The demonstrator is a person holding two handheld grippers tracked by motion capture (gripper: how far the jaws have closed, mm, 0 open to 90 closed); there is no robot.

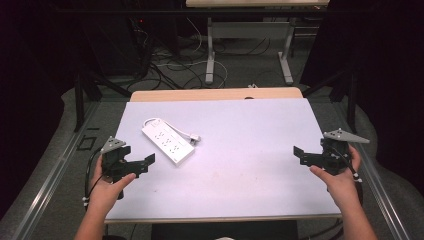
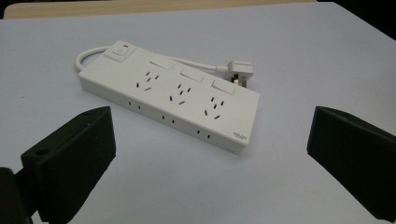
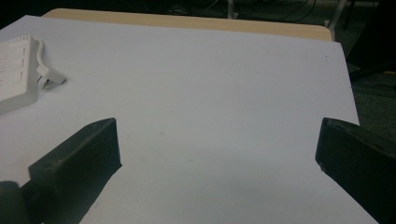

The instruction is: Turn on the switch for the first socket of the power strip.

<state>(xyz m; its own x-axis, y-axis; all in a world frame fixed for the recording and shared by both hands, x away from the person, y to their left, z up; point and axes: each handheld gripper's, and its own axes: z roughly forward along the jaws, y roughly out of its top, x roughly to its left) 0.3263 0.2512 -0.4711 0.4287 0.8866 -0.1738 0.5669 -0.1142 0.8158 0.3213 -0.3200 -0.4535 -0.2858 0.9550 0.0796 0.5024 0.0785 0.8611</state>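
Observation:
A white power strip (image 1: 167,141) lies at an angle on the left half of the white table sheet (image 1: 250,130), its short cable ending in a white plug (image 1: 195,138). The strip (image 2: 170,95) has three socket groups and a switch at its far end, with the plug (image 2: 240,72) behind it. My left gripper (image 1: 142,165) hovers just near of the strip, held by a hand, jaws wide open and empty (image 2: 210,140). At the table's right edge my right gripper (image 1: 302,156) is open and empty (image 3: 217,144); the strip (image 3: 16,74) and plug (image 3: 49,77) lie far to its left.
A strip of bare wooden tabletop (image 1: 215,94) shows beyond the sheet. Past it, on the floor, stand the metal legs of another table (image 1: 210,60) among loose cables (image 1: 170,70). Dark curtains close off both sides.

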